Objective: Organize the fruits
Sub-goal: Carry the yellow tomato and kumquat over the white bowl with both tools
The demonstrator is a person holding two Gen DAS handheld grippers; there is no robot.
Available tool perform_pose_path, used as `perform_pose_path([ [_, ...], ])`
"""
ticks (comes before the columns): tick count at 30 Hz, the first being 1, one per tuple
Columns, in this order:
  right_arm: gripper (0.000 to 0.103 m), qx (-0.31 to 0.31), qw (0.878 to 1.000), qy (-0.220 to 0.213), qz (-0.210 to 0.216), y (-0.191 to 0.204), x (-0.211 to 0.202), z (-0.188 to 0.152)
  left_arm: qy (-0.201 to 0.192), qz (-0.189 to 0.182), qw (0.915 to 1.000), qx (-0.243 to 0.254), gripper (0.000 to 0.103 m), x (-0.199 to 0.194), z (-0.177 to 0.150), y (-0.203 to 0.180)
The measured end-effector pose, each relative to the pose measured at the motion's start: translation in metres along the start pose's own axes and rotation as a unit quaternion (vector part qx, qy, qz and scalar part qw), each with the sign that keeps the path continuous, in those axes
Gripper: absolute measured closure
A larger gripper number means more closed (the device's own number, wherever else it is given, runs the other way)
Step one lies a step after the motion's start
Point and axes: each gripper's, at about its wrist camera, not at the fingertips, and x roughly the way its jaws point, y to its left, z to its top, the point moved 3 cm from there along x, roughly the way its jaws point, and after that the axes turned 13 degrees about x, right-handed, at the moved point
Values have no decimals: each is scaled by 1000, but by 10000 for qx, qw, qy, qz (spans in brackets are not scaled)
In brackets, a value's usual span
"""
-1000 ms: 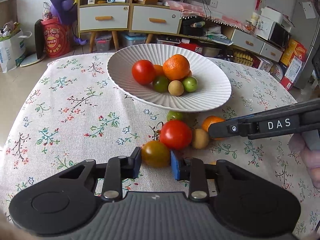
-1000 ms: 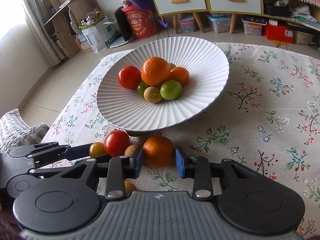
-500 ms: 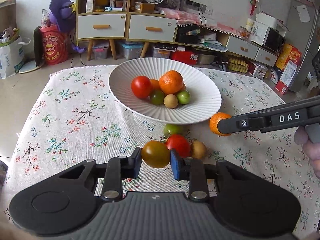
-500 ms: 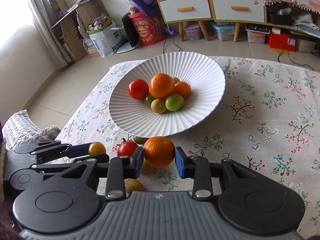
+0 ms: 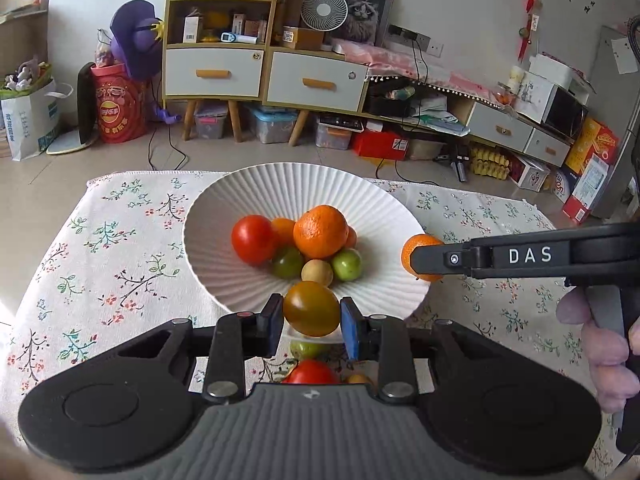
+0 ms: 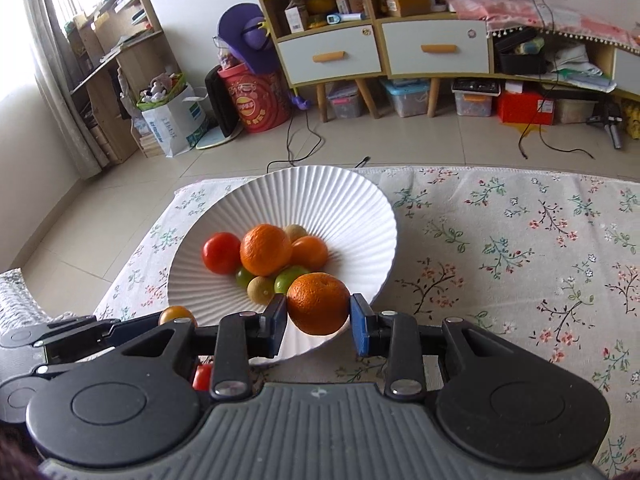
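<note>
My left gripper (image 5: 311, 309) is shut on a brownish-green tomato (image 5: 311, 309) and holds it above the near rim of the white ribbed bowl (image 5: 224, 216). My right gripper (image 6: 319, 309) is shut on a small orange (image 6: 319, 309), lifted over the bowl's (image 6: 320, 196) near edge. In the left wrist view that orange (image 5: 418, 246) hangs at the bowl's right rim. Inside the bowl lie a red tomato (image 5: 253, 239), a big orange (image 5: 320, 232) and several small green and yellow fruits. Under my left gripper a red tomato (image 5: 310, 372) and a green fruit (image 5: 308, 347) stay on the cloth.
The bowl stands on a flowered tablecloth (image 5: 108, 264) whose far edge drops to the tiled floor. A person's hand (image 5: 600, 344) grips the right tool's handle at the right. Cabinets, boxes and a red bucket (image 5: 118, 108) stand beyond the table.
Both grippers have risen off the cloth and moved toward the bowl, each carrying its fruit. The loose fruits on the cloth now lie below and behind the fingers.
</note>
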Motion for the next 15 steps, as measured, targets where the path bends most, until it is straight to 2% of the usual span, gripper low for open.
perform_pose_path([
  [5, 72, 429, 9989, -127, 121, -11, 5, 12, 82, -21, 9999, -96, 82, 17, 4, -10],
  [15, 72, 422, 9991, -28, 44, -13, 17, 9, 93, -14, 9998, -152, 82, 29, 7, -20],
])
